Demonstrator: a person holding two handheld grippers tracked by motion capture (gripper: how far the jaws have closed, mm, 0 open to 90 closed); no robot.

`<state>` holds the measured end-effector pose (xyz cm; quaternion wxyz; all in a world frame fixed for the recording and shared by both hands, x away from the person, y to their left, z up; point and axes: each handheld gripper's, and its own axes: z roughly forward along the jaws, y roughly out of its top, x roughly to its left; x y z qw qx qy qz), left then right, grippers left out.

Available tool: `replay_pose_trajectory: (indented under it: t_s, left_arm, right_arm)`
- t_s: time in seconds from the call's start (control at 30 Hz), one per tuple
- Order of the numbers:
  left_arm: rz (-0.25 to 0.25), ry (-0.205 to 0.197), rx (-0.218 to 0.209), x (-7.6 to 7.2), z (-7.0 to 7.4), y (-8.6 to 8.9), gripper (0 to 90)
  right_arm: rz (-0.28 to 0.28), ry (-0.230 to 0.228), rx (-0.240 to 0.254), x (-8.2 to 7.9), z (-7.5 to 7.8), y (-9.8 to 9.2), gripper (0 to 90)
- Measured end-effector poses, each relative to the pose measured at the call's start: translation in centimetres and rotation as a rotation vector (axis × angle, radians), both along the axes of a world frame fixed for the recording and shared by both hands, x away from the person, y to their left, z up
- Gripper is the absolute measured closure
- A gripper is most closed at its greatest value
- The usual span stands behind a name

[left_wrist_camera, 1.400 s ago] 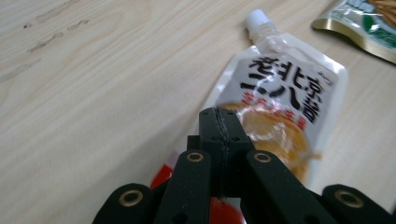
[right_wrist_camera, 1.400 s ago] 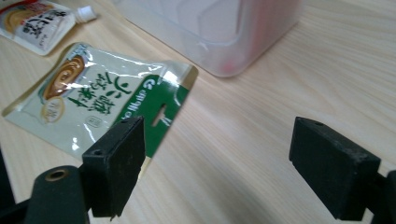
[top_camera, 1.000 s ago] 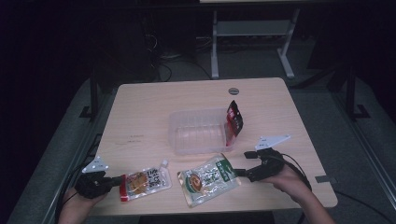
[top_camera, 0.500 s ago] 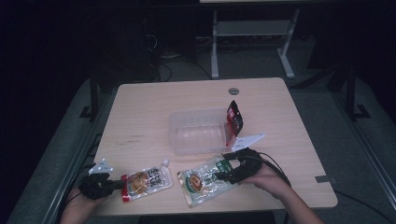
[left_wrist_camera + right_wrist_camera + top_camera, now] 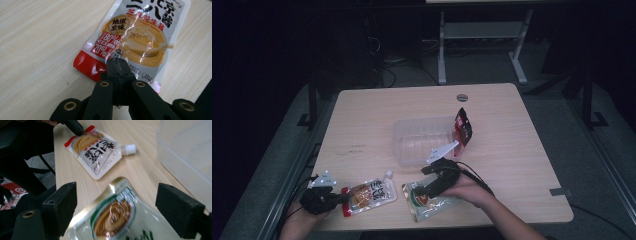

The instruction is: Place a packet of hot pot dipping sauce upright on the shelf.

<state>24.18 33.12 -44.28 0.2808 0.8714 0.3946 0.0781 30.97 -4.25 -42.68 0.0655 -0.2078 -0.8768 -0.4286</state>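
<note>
While the left gripper (image 5: 343, 198) is clamped on the red bottom edge of the orange-labelled sauce pouch (image 5: 371, 193), its jaws pressed fully together over the foil, the right gripper (image 5: 125, 207) hangs with its jaws spread wide over the green-labelled pouch (image 5: 428, 197), one jaw on each side and nothing gripped. Both pouches lie flat near the front edge of the table (image 5: 362, 115); the clear plastic container (image 5: 422, 140) sits just behind them with a small red packet (image 5: 463, 126) propped against its right rim.

The likeliest trouble is on the right. That green pouch lies flat and glossy (the foil is throwing back a lot of light), so jaws coming down astride its body may skate over it and push it along the wood rather than pinch it — a seam or corner looks the safer bite. A shove forward could also knock it into the container wall.

On the left, the hold is only on a thin seam at the very end. If the pouch is lifted from there, its filled body and white cap (image 5: 130, 148) would swing below the jaws — the foil could slip free, or the swinging weight could clip the container rim or topple the red packet on its way in.
</note>
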Motion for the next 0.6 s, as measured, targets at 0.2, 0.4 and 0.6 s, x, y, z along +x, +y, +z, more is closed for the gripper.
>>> replay_pose_trajectory:
  t_s: [0.2, 0.4, 0.6]
  left_arm:
    - [-0.01, 0.02, 0.015, 0.2, -0.2, -0.3, 90.0]
    - [-0.01, 0.024, 0.024, 0.2, -0.3, -0.4, 90.0]
    - [-0.005, 0.032, 0.012, 0.3, -0.3, -0.3, 90.0]
  right_arm:
    - [0.031, 0.016, -0.009, 0.7, -0.7, 2.4, 21.2]
    - [0.056, 0.042, -0.022, 1.6, -1.9, 4.9, 23.6]
    - [0.075, 0.08, -0.037, 2.2, -3.0, 6.7, 28.2]
